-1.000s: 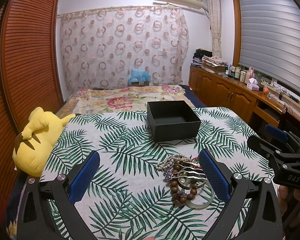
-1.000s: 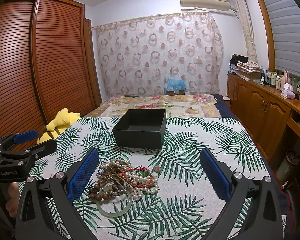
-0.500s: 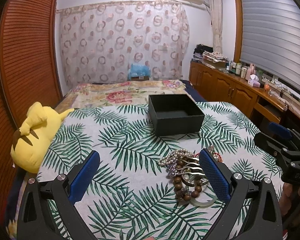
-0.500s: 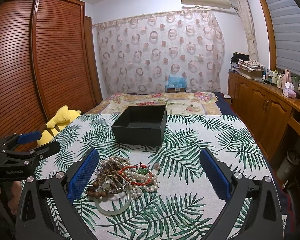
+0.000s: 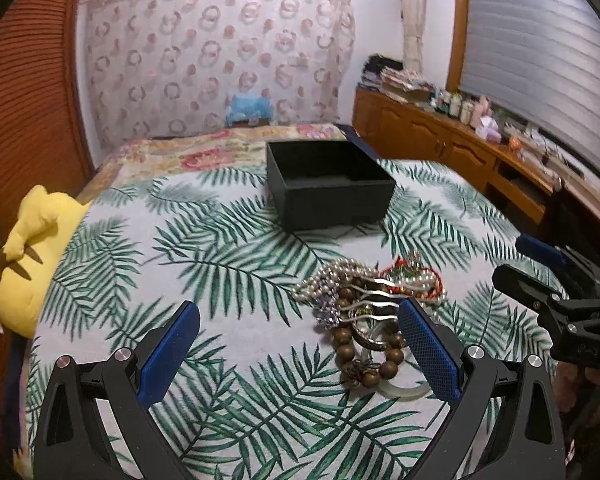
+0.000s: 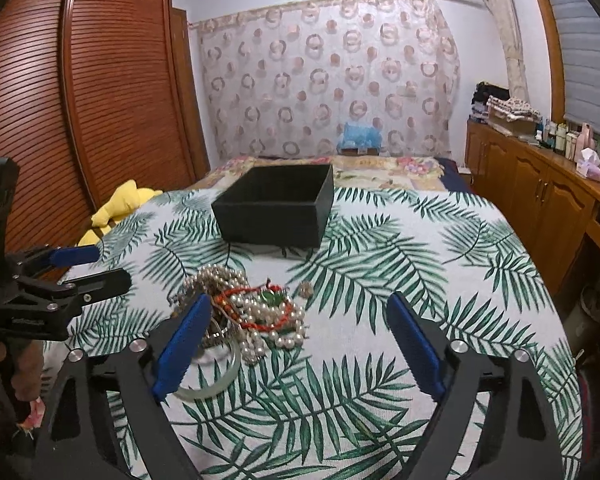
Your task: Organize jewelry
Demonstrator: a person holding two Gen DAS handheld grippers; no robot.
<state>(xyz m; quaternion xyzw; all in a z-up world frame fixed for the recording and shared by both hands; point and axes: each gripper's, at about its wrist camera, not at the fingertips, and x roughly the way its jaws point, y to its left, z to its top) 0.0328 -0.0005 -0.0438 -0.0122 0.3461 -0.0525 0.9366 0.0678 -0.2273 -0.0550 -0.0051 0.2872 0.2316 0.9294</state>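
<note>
two black grippers with blue finger pads over a bed spread with a white cloth printed in green palm leaves [image 5: 220, 264]. left gripper [image 5: 300, 352] spread wide, nothing between the pads, right pad just in front of the near right part of the heap. right gripper [image 6: 300, 344] spread but closing, jaws on either side of the heap's near right part, no pad pressing on anything; left pad in front of the heap's left half. tangled heap of jewelry [image 5: 372, 308]: white pearl strands, brown wooden bead bracelet, red bead string, silver wavy hair comb and pale green jade bangle, lying on the cloth in the near middle. open square black box [image 5: 328, 184] farther back, well apart from the heap, seemingly empty. yellow plush toy [image 5: 32, 256] at the far left edge of the bed. wooden slatted wardrobe [image 6: 80, 100] on the left.
</note>
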